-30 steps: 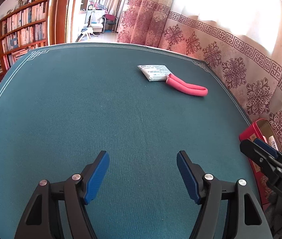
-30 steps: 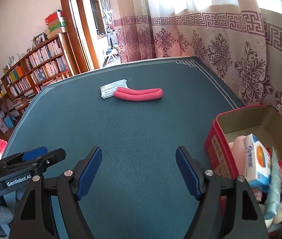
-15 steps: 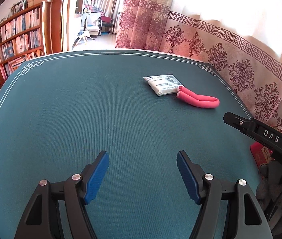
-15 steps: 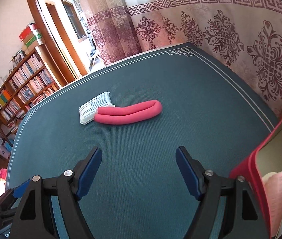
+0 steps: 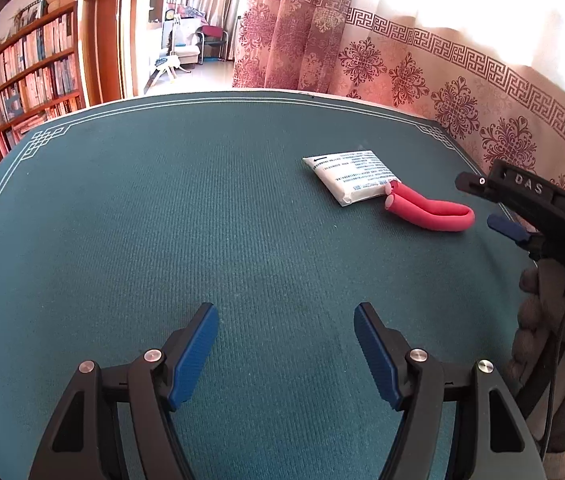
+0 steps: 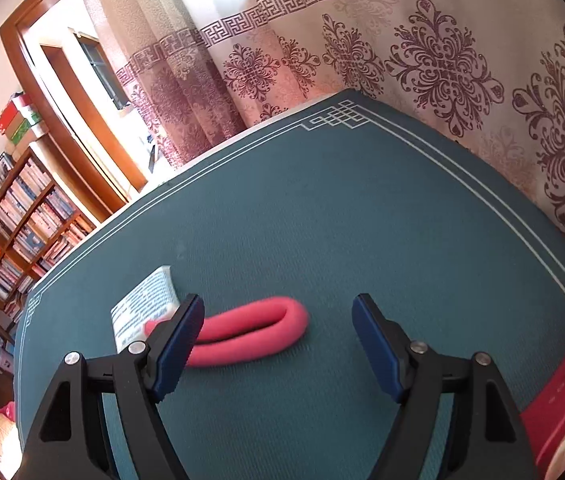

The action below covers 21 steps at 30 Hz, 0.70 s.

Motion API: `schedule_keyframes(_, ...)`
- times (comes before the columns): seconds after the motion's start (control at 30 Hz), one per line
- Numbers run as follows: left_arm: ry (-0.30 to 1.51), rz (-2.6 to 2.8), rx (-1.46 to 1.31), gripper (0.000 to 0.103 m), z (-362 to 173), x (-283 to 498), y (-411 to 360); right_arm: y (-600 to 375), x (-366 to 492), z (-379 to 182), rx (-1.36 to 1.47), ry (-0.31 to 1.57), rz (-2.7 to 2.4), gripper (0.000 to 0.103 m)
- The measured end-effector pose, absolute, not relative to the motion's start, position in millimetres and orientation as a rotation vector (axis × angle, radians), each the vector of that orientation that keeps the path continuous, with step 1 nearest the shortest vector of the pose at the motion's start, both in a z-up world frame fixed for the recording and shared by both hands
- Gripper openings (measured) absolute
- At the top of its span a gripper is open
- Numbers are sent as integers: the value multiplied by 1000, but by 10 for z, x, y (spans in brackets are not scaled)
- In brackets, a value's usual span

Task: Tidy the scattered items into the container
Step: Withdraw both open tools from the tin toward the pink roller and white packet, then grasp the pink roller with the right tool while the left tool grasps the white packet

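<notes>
On the table (image 5: 122,240), the packet (image 5: 348,176) lies at 1 o'clock from the left gripper (image 5: 286,344), touching the folded foam tube (image 5: 428,214) at its 4 o'clock. The container (image 6: 562,392), apparently at the table edge, sits at 4 o'clock in the right wrist view.

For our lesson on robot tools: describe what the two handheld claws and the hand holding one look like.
Each claw is a black frame with silver bolts and two ribbed blue pads: left claw, right claw. From the left camera, the right claw carries white "DAS" lettering, a green light, a striped band and a black cable; a grey knitted glove covers the hand.
</notes>
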State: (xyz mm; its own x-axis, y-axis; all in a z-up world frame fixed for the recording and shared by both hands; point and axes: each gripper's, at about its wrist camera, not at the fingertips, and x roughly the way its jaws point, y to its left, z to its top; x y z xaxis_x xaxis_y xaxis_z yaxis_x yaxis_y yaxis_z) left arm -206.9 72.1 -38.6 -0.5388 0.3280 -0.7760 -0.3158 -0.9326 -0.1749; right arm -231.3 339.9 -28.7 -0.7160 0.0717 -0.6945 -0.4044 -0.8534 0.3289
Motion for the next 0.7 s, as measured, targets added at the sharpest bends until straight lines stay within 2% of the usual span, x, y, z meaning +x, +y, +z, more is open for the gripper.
schedule_keyframes(0.1,-6,2469,-1239,76,-415,-2060,741,3490,-2496,-316,-1027,626,2542,80)
schedule_keyframes(0.33,-19,2472,-1235,77,-410,-2130,753,3393,-2608,-456,-1127,405,2528,80)
schedule_keyframes(0.7,-49,2494,-1231,77,-389,-2182,690,3121,-2092,-438,-1194,403,2650,80)
